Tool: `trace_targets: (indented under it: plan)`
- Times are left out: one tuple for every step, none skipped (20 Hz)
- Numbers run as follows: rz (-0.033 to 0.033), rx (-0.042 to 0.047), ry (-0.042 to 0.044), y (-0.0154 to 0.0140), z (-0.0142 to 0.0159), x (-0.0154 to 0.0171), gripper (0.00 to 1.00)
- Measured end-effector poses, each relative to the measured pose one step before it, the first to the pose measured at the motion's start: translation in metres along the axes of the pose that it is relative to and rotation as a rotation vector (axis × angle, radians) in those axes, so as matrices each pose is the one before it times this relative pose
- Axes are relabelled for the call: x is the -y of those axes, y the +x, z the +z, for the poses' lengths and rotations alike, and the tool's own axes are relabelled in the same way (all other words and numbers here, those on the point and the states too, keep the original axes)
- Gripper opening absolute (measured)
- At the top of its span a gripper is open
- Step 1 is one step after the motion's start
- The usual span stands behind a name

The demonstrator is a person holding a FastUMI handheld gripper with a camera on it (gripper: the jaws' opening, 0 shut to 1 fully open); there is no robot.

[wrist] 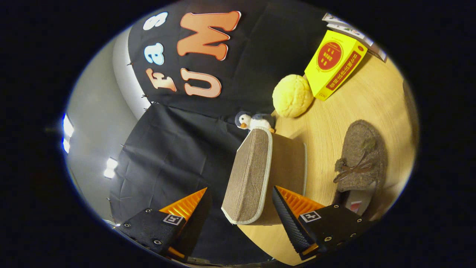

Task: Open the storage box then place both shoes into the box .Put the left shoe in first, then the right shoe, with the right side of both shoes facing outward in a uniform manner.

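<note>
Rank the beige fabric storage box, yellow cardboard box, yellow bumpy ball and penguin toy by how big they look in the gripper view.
1. Beige fabric storage box, nearest the open jaws, so nearness inflates it.
2. Yellow cardboard box.
3. Yellow bumpy ball.
4. Penguin toy.

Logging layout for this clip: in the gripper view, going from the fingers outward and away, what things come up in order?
Hand-held gripper, open with the box lid between its fingers → penguin toy → yellow bun → yellow carton. The shoe lies off to the side on the table.
</note>
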State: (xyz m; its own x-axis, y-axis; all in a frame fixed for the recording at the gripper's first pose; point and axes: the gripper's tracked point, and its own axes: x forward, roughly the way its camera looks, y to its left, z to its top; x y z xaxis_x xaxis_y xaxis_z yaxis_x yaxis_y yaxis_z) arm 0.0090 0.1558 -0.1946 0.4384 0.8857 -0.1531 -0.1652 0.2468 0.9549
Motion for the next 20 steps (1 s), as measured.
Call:
trace_targets:
  plan:
    - [-0.00031,-0.02246,0.01506,0.00615,-0.00321,0.00272,0.98]
    - [-0.00514,-0.01729,0.00775,0.00543,-0.00445,0.00419,0.98]
    - [-0.00791,-0.01642,0.00297,0.00536,-0.00246,0.00453,0.97]
    - [-0.00224,-0.01659,0.00181,0.00396,-0.00330,0.00211,0.97]
    - [0.00336,-0.01390,0.00243,0.00424,-0.00124,0.00116,0.97]
    - [0.00812,-0.01337,0.00380,0.00351,-0.00275,-0.00082,0.98]
    - [0.01209,-0.01177,0.00485,0.00456,-0.00013,-0.00070,0.97]
    - [0.00890,-0.01217,0.00246,0.00317,-0.00127,0.00003,0.97]
    - [0.00492,-0.01264,0.00091,0.00499,-0.00151,0.00098,0.97]
    - [0.00719,-0.01040,0.00354,0.00361,-0.00157,0.00028,0.97]
    - [0.01701,-0.01122,0.00981,0.00328,-0.00139,-0.00217,0.97]
    - [0.01921,-0.00943,0.01080,0.00278,-0.00090,-0.00281,0.97]
    - [0.01175,-0.00526,0.00402,0.00339,0.00038,-0.00007,0.97]
    - [0.00575,-0.00644,0.00043,0.00379,-0.00089,0.00066,0.97]
    - [0.00442,-0.00788,0.00580,0.00353,-0.00093,0.00053,0.97]
    - [0.00904,-0.00642,0.01144,0.00214,-0.00165,-0.00217,0.97]
    - [0.01698,-0.00421,0.01255,0.00121,0.00053,-0.00219,0.97]
    - [0.01336,0.00052,0.00824,0.00003,-0.00024,-0.00264,0.97]
    - [0.01118,0.00130,0.00319,-0.00016,0.00077,-0.00137,0.97]
    - [0.01214,0.00471,0.00030,-0.00125,0.00074,-0.00284,0.97]
